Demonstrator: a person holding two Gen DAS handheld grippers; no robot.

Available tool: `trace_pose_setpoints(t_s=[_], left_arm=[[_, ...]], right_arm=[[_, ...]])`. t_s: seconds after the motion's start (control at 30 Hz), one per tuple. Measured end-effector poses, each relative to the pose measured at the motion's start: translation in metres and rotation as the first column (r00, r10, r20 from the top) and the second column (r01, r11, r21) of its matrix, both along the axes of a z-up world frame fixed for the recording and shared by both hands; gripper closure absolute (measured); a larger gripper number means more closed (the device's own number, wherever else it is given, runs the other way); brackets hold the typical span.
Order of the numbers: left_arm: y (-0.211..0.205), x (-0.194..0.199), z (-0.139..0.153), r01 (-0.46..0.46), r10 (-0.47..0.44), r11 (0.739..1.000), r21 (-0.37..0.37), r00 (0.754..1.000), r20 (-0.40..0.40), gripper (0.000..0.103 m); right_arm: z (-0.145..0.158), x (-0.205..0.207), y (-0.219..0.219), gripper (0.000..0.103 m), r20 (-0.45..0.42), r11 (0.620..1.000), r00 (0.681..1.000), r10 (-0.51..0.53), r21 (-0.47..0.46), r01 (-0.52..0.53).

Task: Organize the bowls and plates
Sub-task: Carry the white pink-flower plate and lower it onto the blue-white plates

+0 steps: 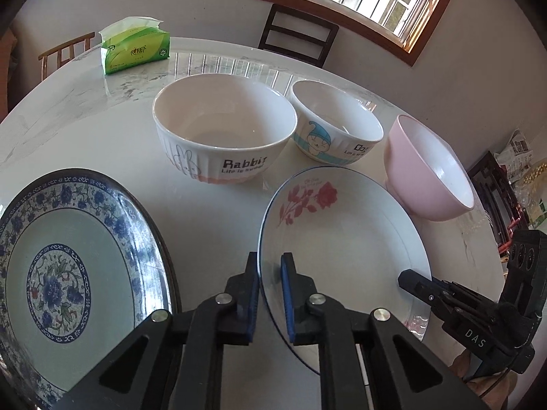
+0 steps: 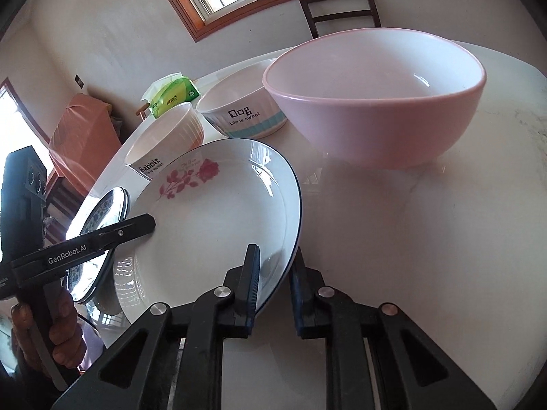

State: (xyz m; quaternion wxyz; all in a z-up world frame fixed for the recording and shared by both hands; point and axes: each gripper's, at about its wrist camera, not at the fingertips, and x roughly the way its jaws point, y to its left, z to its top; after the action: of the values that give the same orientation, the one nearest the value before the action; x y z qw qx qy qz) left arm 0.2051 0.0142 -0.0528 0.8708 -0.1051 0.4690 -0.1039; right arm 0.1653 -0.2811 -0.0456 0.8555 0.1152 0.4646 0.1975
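Observation:
A white plate with a red rose (image 1: 345,235) lies on the marble table; it also shows in the right wrist view (image 2: 218,218). My left gripper (image 1: 270,294) straddles its left rim, fingers close on both sides. My right gripper (image 2: 275,280) straddles its right rim likewise. A blue-patterned plate (image 1: 68,273) lies to the left. Behind stand a white "Rabbit" bowl (image 1: 222,133), a "Dog" bowl (image 1: 335,126) and a pink bowl (image 1: 427,171), which is large in the right wrist view (image 2: 372,99).
A green tissue pack (image 1: 135,46) sits at the table's far left. Chairs (image 1: 297,34) stand behind the table under the window. The table edge (image 1: 478,239) curves close on the right, with furniture beyond it.

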Motion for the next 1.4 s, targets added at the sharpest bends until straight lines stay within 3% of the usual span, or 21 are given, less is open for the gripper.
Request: trace_pose_setpoints(t_s=[0.27,0.6,1.0,1.4], left_arm=[[0.023,-0.037,0.033,-0.054,0.056,0.998,-0.032,0.997,0.061,0.091],[0.1,-0.078,0.057,-0.181,0.183,0.983,-0.031,0.979,0.094,0.091],[0.166,-0.093,0.053,-0.294,0.298,0.954,-0.051,0.95,0.091,0.091],[0.184,-0.094,0.041,-0.327,0.329,0.944,-0.038,0.94,0.09,0.091]], right_arm=[[0.031,-0.032,0.015,0.087,0.053,0.999,0.998,0.033,0.035,-0.035],[0.047,-0.041,0.092,0.087,0.08,0.985,0.983,0.166,0.044,-0.169],[0.039,-0.032,0.162,0.087,0.06,0.962,0.96,0.272,-0.001,-0.272],[0.034,-0.032,0.183,0.087,0.039,0.953,0.953,0.302,-0.023,-0.301]])
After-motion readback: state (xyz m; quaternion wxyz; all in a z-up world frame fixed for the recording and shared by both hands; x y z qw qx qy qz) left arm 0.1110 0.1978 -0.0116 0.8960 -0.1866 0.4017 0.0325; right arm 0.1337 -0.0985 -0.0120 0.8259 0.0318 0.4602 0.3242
